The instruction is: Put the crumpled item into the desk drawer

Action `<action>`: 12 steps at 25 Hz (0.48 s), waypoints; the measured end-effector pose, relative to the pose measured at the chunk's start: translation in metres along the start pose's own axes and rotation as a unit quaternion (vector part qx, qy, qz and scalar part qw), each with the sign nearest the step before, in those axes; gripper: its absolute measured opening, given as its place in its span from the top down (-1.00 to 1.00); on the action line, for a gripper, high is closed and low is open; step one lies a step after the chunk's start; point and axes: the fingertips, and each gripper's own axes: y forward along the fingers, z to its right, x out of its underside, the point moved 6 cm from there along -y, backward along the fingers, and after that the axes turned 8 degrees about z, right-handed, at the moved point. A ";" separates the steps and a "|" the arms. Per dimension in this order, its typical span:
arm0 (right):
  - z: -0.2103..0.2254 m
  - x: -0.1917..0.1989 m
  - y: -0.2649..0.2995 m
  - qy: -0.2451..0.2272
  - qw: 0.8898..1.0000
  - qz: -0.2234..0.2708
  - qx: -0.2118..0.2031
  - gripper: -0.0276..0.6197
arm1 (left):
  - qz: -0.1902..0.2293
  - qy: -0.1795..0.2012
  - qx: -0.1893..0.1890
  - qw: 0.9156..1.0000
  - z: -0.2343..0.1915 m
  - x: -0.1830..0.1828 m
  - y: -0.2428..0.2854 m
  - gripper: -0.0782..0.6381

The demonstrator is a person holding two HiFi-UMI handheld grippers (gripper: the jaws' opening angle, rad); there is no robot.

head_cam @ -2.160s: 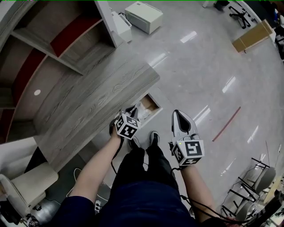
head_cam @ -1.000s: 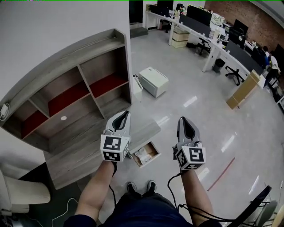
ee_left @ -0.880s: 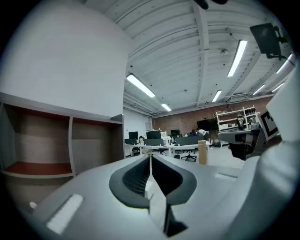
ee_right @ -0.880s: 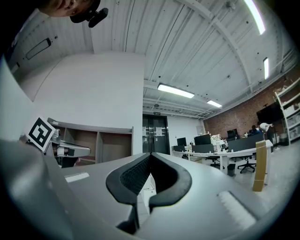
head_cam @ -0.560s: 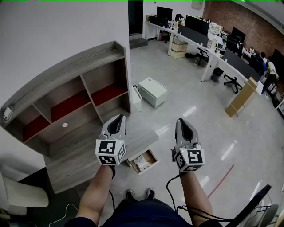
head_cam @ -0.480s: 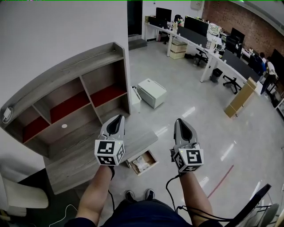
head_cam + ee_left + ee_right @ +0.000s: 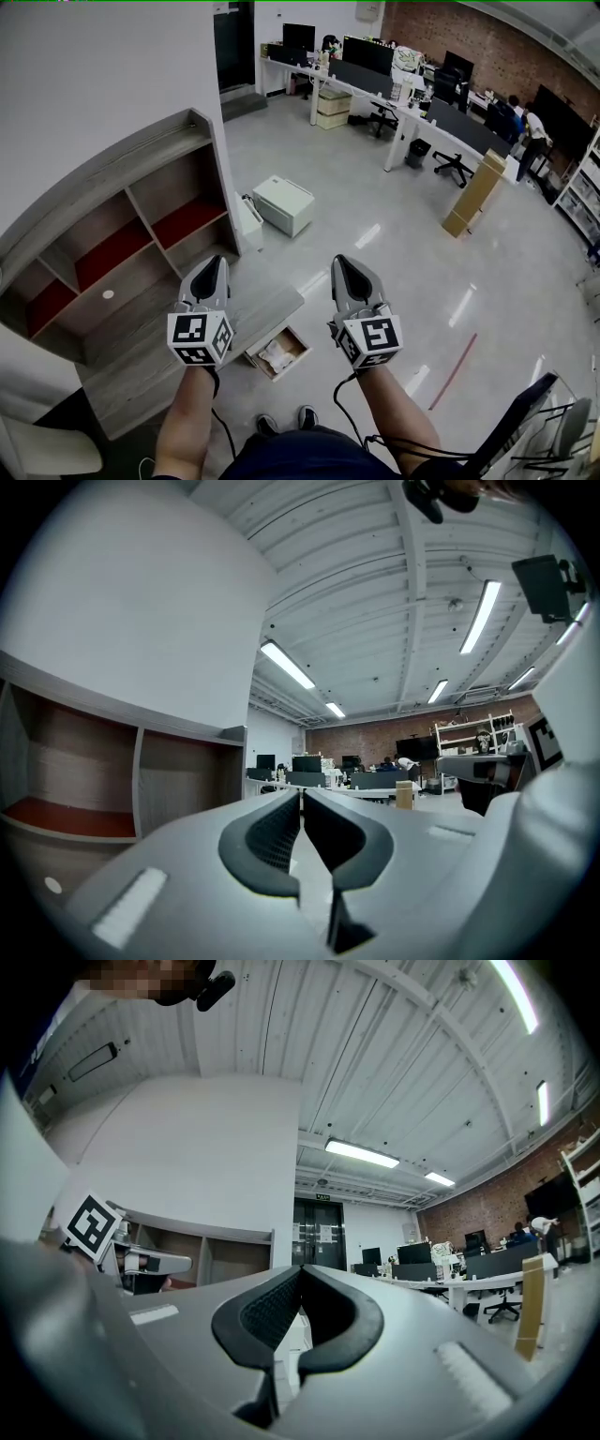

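In the head view the desk drawer (image 7: 299, 341) stands open below the wooden desk top (image 7: 159, 361), down by the person's feet. A crumpled white item (image 7: 275, 355) lies inside it. Both grippers are held up in the air, well above the drawer, pointing forward. My left gripper (image 7: 215, 261) is shut with nothing between its pads, as the left gripper view (image 7: 302, 793) confirms. My right gripper (image 7: 338, 262) is also shut and empty, its tips meeting in the right gripper view (image 7: 300, 1268).
A wooden shelf unit (image 7: 112, 234) with red panels rises behind the desk against the white wall. A white cabinet (image 7: 284, 204) sits on the floor beyond. Office desks (image 7: 375, 89), a tall cardboard box (image 7: 473, 195) and a red floor line (image 7: 453, 371) lie further right.
The left gripper has come up from the open drawer, leaving the crumpled item inside. Both grippers now hover side by side, and the view has lifted toward the room.
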 end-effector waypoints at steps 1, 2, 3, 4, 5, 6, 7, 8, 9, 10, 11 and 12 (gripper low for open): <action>0.000 -0.001 -0.004 0.000 1.000 -0.001 0.000 0.90 | 0.000 -0.001 0.001 1.000 0.002 0.000 -0.002 0.74; 0.000 -0.002 -0.008 -0.001 1.000 0.000 0.002 0.90 | 0.001 -0.001 0.002 1.000 0.003 0.000 -0.005 0.74; 0.000 -0.004 -0.011 -0.003 1.000 0.003 0.004 0.90 | 0.003 -0.001 0.004 1.000 0.005 0.000 -0.006 0.74; 0.002 -0.006 -0.012 -0.005 1.000 0.006 0.006 0.90 | 0.005 -0.002 0.007 1.000 0.008 0.000 -0.005 0.74; 0.005 -0.007 -0.013 -0.007 1.000 0.007 0.008 0.90 | 0.007 -0.003 0.010 1.000 0.010 0.000 -0.002 0.74; 0.008 -0.006 -0.012 -0.007 1.000 0.007 0.008 0.90 | 0.008 -0.003 0.013 1.000 0.012 0.000 0.001 0.74; 0.010 -0.005 -0.011 -0.007 1.000 0.006 0.009 0.90 | 0.008 -0.004 0.015 1.000 0.013 0.001 0.003 0.74; 0.010 -0.002 -0.010 -0.005 1.000 0.004 0.010 0.90 | 0.006 -0.005 0.016 1.000 0.013 0.002 0.005 0.74; 0.010 0.001 -0.009 -0.003 1.000 0.000 0.010 0.90 | 0.003 -0.005 0.016 1.000 0.012 0.003 0.005 0.74; 0.009 0.004 -0.008 -0.001 1.000 -0.002 0.011 0.90 | 0.000 -0.005 0.016 1.000 0.011 0.005 0.004 0.74; 0.008 0.006 -0.008 0.002 1.000 -0.005 0.011 0.90 | -0.003 -0.005 0.016 1.000 0.011 0.006 0.003 0.74; 0.007 0.008 -0.009 0.003 1.000 -0.006 0.011 0.90 | -0.004 -0.005 0.016 1.000 0.011 0.007 0.002 0.74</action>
